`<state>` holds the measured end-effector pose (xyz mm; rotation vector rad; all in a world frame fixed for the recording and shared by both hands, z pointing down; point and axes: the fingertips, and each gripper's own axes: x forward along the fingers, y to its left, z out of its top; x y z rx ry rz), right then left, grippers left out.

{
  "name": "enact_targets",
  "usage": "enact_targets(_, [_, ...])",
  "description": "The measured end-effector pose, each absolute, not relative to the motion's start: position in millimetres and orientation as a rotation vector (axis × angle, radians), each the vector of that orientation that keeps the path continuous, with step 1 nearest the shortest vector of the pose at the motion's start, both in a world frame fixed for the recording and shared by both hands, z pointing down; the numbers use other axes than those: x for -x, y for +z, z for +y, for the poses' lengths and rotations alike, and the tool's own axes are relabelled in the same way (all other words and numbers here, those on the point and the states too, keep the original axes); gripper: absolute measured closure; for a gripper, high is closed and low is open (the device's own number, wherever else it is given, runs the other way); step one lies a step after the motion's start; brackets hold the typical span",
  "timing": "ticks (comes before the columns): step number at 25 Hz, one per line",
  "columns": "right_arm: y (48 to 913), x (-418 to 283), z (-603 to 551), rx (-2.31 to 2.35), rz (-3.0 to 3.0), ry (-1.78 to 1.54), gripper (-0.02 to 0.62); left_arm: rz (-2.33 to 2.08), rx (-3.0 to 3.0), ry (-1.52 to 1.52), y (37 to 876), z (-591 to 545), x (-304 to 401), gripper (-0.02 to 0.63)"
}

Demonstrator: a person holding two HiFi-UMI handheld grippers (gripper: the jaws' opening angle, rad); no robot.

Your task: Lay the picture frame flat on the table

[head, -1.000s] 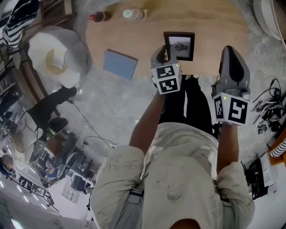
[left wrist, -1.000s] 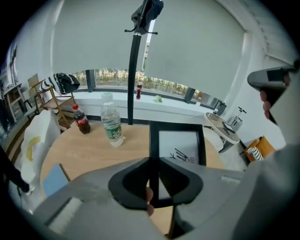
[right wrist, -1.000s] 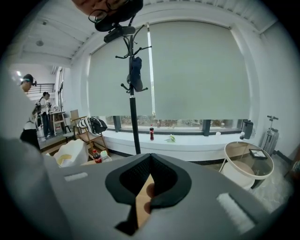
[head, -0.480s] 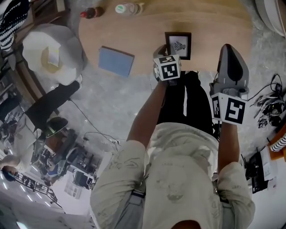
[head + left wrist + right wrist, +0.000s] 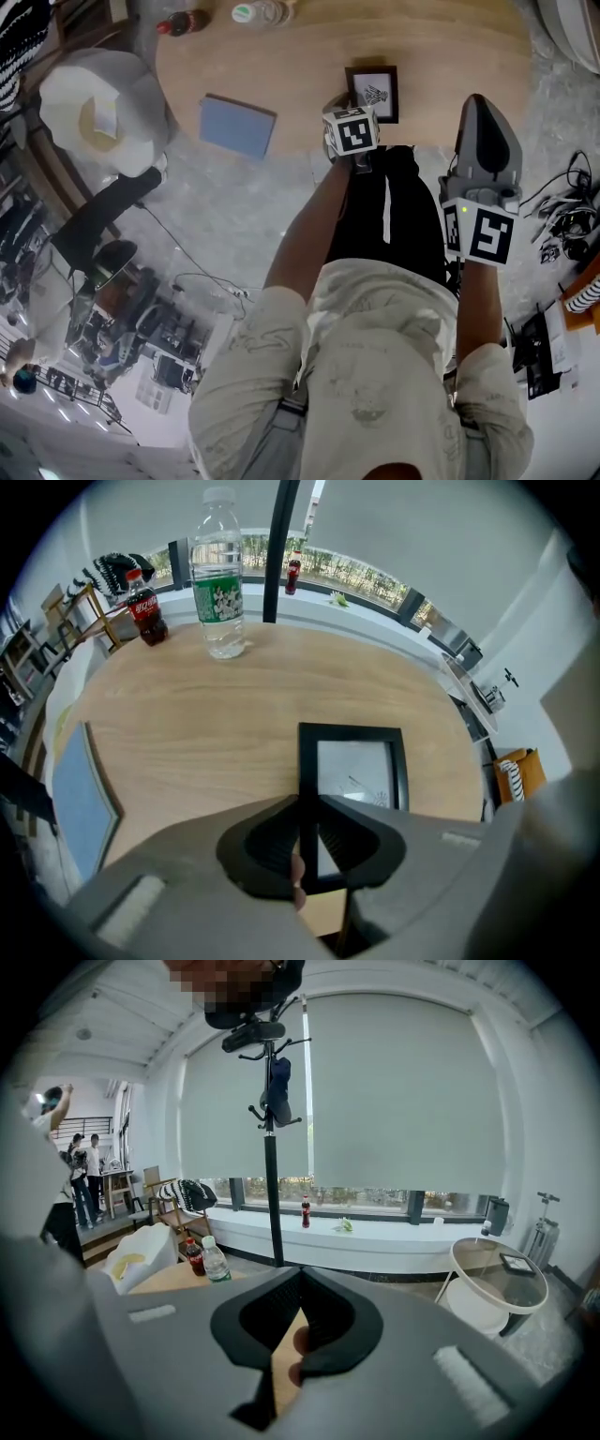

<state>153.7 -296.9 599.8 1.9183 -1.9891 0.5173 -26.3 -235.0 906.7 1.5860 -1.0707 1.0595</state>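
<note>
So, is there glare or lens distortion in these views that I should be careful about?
Left gripper view: fisheye, black corners, the table edge bows; the glass of the picture frame carries a pale reflection. Right gripper view: same fisheye, the window blinds are bright but not blown out. Head view: evenly lit, straight lines curve near the borders.

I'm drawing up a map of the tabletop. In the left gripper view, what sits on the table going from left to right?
blue notebook → cola bottle → water bottle → picture frame
</note>
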Motion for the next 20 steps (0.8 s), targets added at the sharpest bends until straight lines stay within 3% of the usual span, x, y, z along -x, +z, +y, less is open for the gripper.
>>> enact_targets(20, [596,-158,-289,-1.901,-1.984,0.484,0.594,-1.068,-1.538,1.085,924,-224,30,0.525])
